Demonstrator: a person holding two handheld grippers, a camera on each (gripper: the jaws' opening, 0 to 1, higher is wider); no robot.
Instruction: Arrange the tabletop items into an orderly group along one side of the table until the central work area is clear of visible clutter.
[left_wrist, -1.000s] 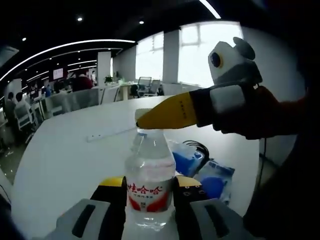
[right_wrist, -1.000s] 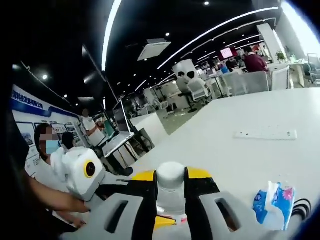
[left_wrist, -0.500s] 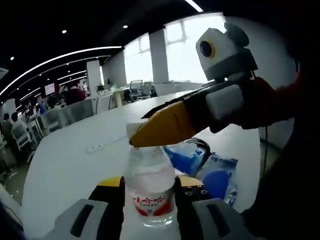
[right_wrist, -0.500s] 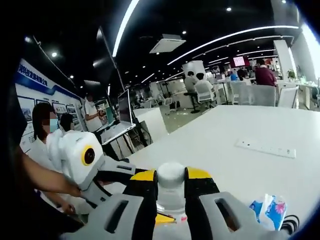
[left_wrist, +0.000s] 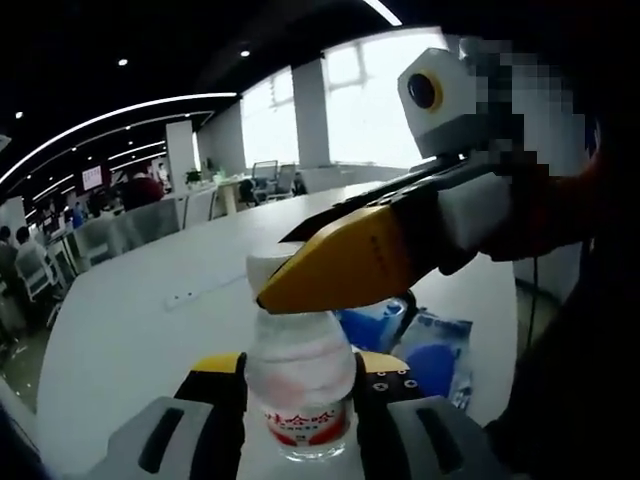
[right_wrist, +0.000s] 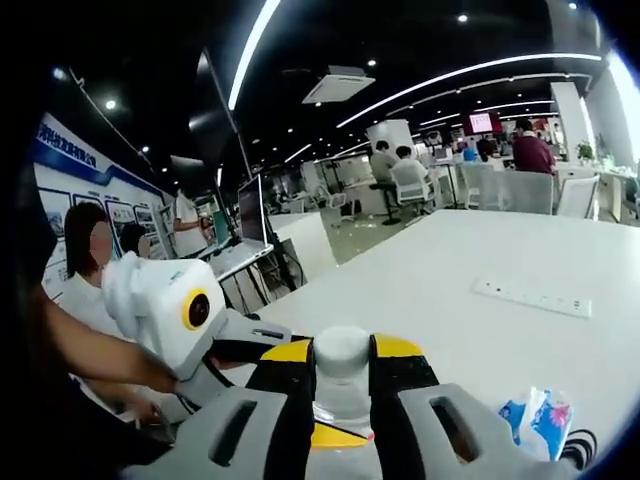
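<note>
1. Two hand-held grippers grasp one upright water bottle (left_wrist: 300, 385) over the white counter (left_wrist: 130, 320).
2. Left hand-held gripper (left_wrist: 300, 400) clenches its body; right hand-held gripper (right_wrist: 342, 375) clenches its cap (right_wrist: 342, 350).
3. Blue packets (left_wrist: 425, 350) lie just right.

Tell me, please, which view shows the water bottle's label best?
The left gripper view: the water bottle faces it, red label between the left tongs. The right gripper view shows mainly the white cap between the right tongs.
</note>
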